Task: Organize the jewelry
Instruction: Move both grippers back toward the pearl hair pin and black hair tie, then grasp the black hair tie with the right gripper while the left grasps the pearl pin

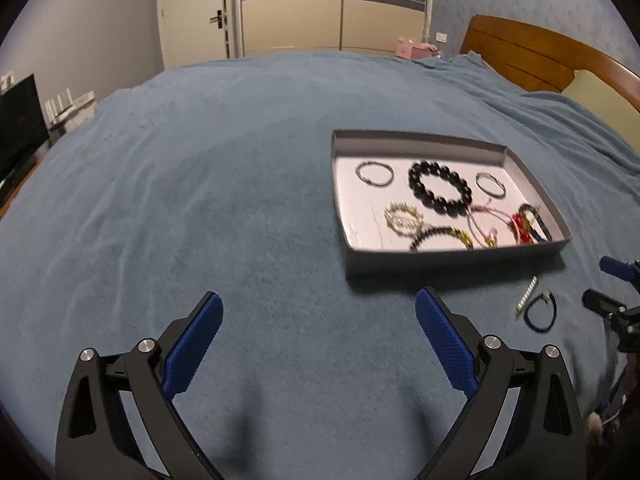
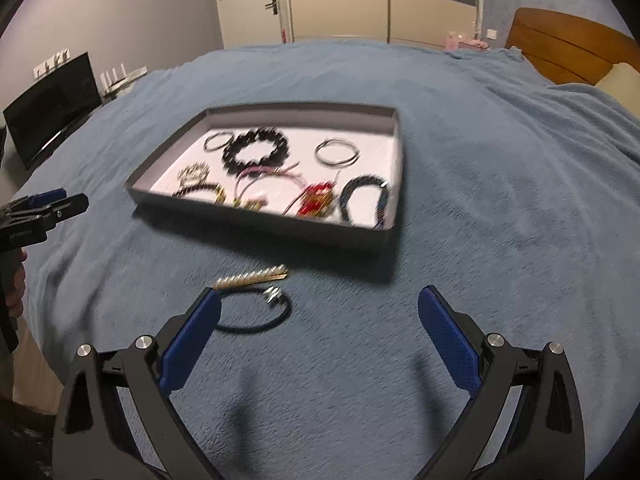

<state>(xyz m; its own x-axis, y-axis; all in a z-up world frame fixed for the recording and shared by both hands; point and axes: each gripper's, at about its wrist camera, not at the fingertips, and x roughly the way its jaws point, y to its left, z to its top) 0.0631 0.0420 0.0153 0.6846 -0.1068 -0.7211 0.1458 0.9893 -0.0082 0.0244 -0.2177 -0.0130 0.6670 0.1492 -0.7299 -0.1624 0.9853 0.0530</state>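
Left gripper: jaws spread wide, nothing between them; only bare blue bedspread shows in the gap. Hovers over the bed, left of the tray.
Television: dark screen at 9 o'clock in the left wrist view, beyond the bed edge.
Tray: shallow grey box with a white floor, flat on the bedspread at 1 o'clock from the left gripper, well apart from it.
Tray contents, left to right: thin silver bangle at the far left; pale gold beaded bracelet near the front; large black bead bracelet in the middle; dark-and-gold bead bracelet against the front wall; second silver bangle; pink cord piece; red-and-gold item; dark band at the right end. Blurred, fine detail not readable.
Loose pieces on bed: pearl hair clip and black cord bracelet with a small silver charm, just in front of the tray's near wall. The two lie just beside each other; contact cannot be told.
Right gripper: jaws fully apart, empty. Black cord bracelet sits at 10 o'clock, its left end hidden behind the left finger; touching or not cannot be told.
Headboard: brown wood, at 2 o'clock, far end of bed.
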